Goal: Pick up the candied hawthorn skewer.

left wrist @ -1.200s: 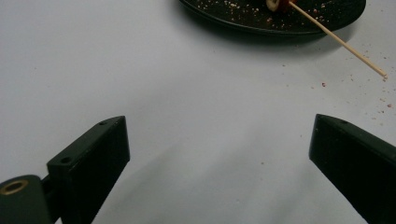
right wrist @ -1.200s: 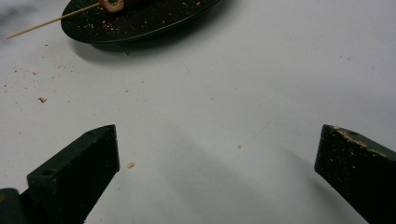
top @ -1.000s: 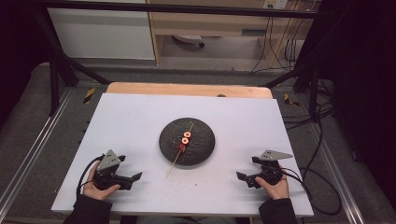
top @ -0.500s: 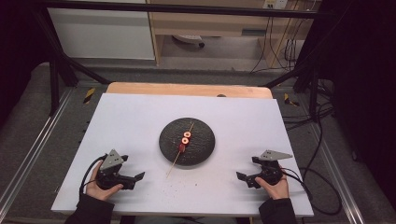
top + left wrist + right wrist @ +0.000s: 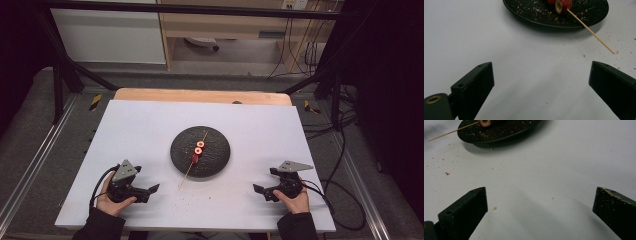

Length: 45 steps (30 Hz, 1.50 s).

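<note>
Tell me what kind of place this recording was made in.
Probably a lab or data-collection workspace, not a kitchen: a white table boxed in by a black frame, loose cables on the grey floor, and a lone black plate with a skewer as a prop.

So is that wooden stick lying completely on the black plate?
No. In the high view the skewer pokes out past the rim of the plate, its near end over the white table.

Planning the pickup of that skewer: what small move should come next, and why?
Probably ease the left gripper forward toward the skewer: its bare end juts off the black plate over the table, and both grippers rest open, holding nothing.
</note>
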Available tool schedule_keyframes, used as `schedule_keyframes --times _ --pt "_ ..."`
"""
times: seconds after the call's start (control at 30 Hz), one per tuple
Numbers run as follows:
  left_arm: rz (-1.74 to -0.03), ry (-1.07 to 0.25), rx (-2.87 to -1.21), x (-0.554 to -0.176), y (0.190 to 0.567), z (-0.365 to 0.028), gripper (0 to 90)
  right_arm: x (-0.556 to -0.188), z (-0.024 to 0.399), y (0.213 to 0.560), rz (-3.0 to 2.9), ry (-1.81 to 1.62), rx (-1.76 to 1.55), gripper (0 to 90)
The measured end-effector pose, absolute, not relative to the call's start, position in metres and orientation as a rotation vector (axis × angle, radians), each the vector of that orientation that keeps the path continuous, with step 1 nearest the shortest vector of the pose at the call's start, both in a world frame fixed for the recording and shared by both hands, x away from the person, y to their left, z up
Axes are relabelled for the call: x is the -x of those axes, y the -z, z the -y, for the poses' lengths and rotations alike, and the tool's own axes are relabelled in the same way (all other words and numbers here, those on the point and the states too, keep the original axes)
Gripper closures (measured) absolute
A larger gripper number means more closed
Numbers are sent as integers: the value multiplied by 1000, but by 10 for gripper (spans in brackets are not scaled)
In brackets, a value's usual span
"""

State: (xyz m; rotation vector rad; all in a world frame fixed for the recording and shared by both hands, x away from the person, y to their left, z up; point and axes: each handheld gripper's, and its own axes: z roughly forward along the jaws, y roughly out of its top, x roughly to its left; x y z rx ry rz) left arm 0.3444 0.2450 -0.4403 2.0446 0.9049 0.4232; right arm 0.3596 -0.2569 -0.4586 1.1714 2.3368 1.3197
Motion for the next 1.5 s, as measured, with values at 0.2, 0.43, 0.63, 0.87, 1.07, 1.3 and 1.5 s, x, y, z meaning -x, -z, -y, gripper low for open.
schedule_keyframes --times 0.2,0.43,0.63,0.87,1.07,1.3,1.5 --pt "-904 -418 -2047 -345 437 -238 58 -359 257 459 -2338 -1316 -1173 6" --pt "-905 -413 -2050 -347 432 -227 62 -359 257 458 -2335 -1317 -1182 6" --pt "-903 -416 -2046 -349 426 -219 66 -359 256 458 -2338 -1310 -1180 6" --pt "-907 -429 -2050 -354 418 -203 80 -359 256 458 -2337 -1307 -1178 6" --pt "-910 -424 -2060 -360 413 -185 98 -359 255 459 -2342 -1301 -1179 6" --pt "-924 -428 -2078 -369 412 -167 139 -359 255 459 -2342 -1303 -1182 6" --pt "-961 -430 -2098 -378 413 -154 195 -360 255 459 -2345 -1299 -1174 6"
